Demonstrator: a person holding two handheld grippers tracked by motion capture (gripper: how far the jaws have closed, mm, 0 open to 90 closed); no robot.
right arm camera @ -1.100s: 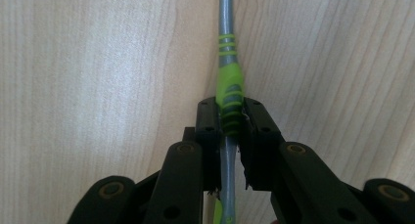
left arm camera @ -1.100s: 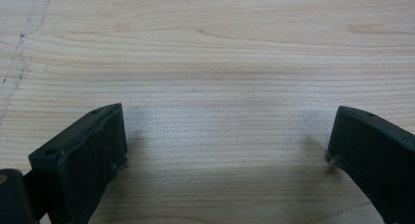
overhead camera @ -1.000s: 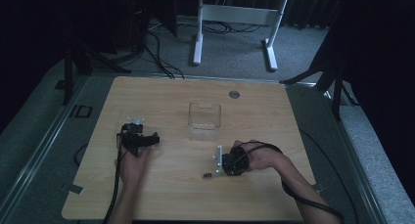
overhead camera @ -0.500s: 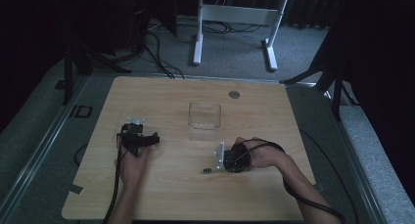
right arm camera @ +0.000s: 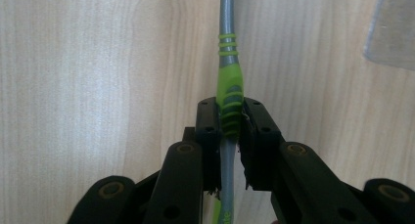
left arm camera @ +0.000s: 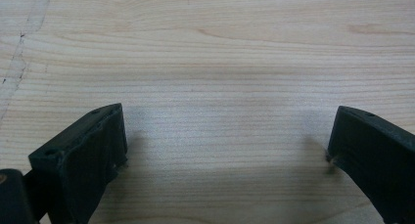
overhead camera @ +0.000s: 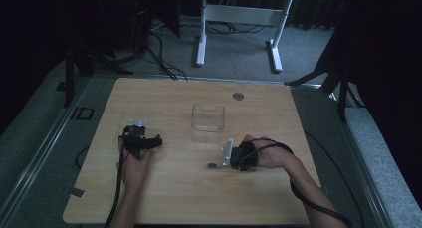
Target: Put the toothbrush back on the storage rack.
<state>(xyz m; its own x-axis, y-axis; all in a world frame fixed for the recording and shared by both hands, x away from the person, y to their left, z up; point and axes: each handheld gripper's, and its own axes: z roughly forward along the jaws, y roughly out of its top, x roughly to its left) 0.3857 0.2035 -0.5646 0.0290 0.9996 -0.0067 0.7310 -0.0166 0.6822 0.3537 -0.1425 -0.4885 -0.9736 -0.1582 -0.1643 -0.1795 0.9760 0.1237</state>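
In the right gripper view, my right gripper (right arm camera: 230,121) is shut on a grey pen (right arm camera: 226,43). Its jaws clamp the pen's green ribbed grip, and the grey shaft runs straight ahead over the wooden table (right arm camera: 88,62). From above, the right gripper (overhead camera: 215,165) lies low on the table at the front right, pointing left, just in front of a clear plastic box (overhead camera: 208,122). My left gripper (left arm camera: 227,145) is open, jaws wide apart over bare wood with nothing between them. In the high view it sits at the table's left (overhead camera: 144,141).
A corner of the clear box (right arm camera: 391,28) shows at the top right of the right gripper view. A small round grey disc (overhead camera: 238,96) is set in the table's far side. Cables trail from both grippers toward the front edge.
My right hand and gripper have shifted slightly on the table near the clear box. The left gripper has stayed where it was.
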